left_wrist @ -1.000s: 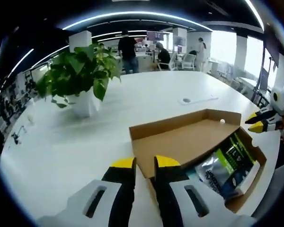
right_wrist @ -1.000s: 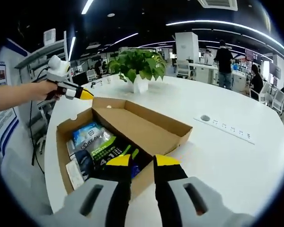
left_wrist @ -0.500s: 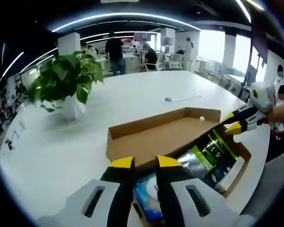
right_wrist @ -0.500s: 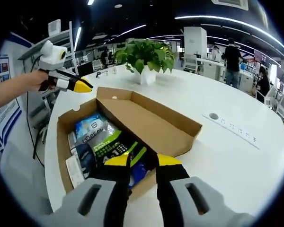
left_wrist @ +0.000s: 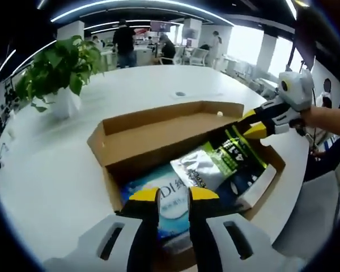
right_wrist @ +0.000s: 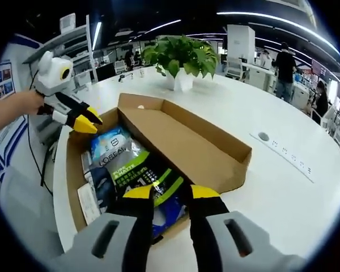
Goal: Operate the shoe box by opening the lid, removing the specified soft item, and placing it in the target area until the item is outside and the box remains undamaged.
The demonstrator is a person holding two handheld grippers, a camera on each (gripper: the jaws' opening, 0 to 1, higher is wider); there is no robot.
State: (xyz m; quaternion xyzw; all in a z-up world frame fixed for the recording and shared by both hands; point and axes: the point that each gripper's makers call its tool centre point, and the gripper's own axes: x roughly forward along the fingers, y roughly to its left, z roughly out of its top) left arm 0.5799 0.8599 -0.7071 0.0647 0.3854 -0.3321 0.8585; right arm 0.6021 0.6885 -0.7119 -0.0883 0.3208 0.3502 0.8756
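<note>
Cardboard shoe box (left_wrist: 158, 133) open on a white table (left_wrist: 45, 170), soft packets inside.
Its lid (right_wrist: 187, 139) stands back at frame centre; a black-and-green pouch (right_wrist: 139, 173) and a blue-white packet (left_wrist: 173, 198) lie in the box. The left gripper (left_wrist: 173, 195) hovers at the box's near edge at lower centre, jaws slightly apart and empty; the right gripper (right_wrist: 171, 192) likewise, over the pouch. A potted plant (right_wrist: 181, 56) stands at the upper centre.
</note>
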